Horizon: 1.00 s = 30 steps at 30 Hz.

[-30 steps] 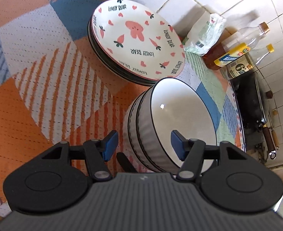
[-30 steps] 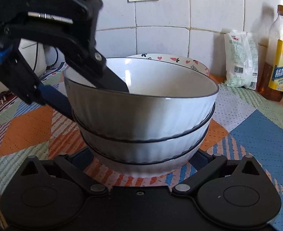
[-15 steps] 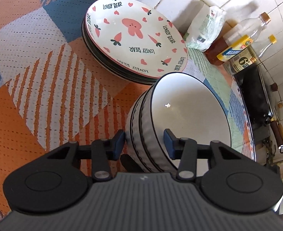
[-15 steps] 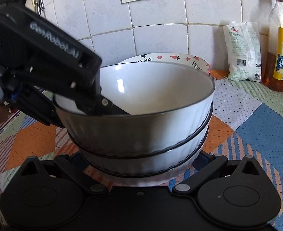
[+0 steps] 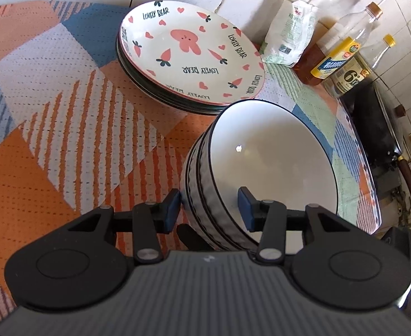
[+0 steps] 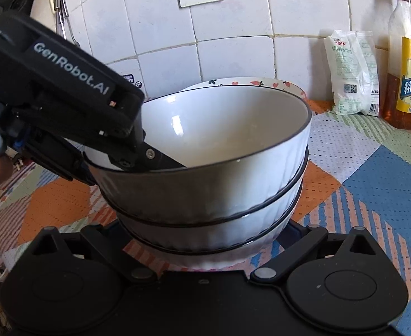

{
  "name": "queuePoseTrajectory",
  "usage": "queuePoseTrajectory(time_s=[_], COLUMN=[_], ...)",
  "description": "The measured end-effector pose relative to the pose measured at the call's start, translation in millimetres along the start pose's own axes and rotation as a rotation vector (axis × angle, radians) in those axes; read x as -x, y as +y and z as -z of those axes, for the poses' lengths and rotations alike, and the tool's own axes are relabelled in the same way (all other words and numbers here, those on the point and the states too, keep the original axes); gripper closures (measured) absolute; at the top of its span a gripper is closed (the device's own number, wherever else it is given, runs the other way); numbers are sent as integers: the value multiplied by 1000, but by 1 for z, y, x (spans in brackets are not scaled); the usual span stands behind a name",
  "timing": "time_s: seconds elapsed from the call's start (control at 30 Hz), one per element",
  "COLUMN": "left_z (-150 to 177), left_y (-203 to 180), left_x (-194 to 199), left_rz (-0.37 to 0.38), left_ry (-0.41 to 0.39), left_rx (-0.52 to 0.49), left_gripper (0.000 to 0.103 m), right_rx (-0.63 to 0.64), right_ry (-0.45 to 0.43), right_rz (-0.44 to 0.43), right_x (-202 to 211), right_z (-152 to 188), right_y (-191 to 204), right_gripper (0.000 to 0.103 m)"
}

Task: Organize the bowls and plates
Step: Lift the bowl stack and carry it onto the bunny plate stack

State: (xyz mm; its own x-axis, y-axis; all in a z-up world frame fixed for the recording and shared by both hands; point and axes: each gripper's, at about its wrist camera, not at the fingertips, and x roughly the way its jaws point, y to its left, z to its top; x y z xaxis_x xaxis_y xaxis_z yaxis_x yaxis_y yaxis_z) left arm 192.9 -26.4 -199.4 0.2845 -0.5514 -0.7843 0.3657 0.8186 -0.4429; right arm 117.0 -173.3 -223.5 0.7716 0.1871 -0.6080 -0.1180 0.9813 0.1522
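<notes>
Tiled kitchen counter, patchwork cloth (image 5: 65, 117). Left gripper (image 5: 209, 208) clenched on stacked bowls' (image 6: 219, 173) rim, beside plates (image 5: 191, 56); right gripper (image 6: 205, 240) straddling base, grip unclear. Likely mid-lift; next needs steadiness.

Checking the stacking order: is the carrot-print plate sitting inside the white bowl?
No, the plate tops its own plate stack behind the bowl.

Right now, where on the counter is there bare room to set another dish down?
The patterned cloth left of the plate stack and bowl stack lies bare. It is crowded toward the wall: bag, bottles, dark pan.
</notes>
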Motion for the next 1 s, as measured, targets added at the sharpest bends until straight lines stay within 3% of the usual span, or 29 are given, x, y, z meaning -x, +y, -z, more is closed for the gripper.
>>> queuePoseTrajectory(time_s=[0.2, 0.47, 0.67, 1.0], left_z=[-11, -28, -56, -102], left_y=[-9, -20, -20, 7], left_x=[31, 60, 67, 51], left_rz=[6, -34, -69, -50], left_ry=[-24, -136, -130, -140], left_rx=[-41, -112, -144, -110], left_gripper=[60, 60, 60, 61], right_rx=[19, 61, 58, 108], right_ry=[-37, -103, -129, -119], right_rz=[3, 10, 1, -10], right_x=[14, 15, 2, -31], right_z=[-16, -55, -75, -101], right_y=[9, 16, 16, 18], right_gripper=[1, 2, 2, 2])
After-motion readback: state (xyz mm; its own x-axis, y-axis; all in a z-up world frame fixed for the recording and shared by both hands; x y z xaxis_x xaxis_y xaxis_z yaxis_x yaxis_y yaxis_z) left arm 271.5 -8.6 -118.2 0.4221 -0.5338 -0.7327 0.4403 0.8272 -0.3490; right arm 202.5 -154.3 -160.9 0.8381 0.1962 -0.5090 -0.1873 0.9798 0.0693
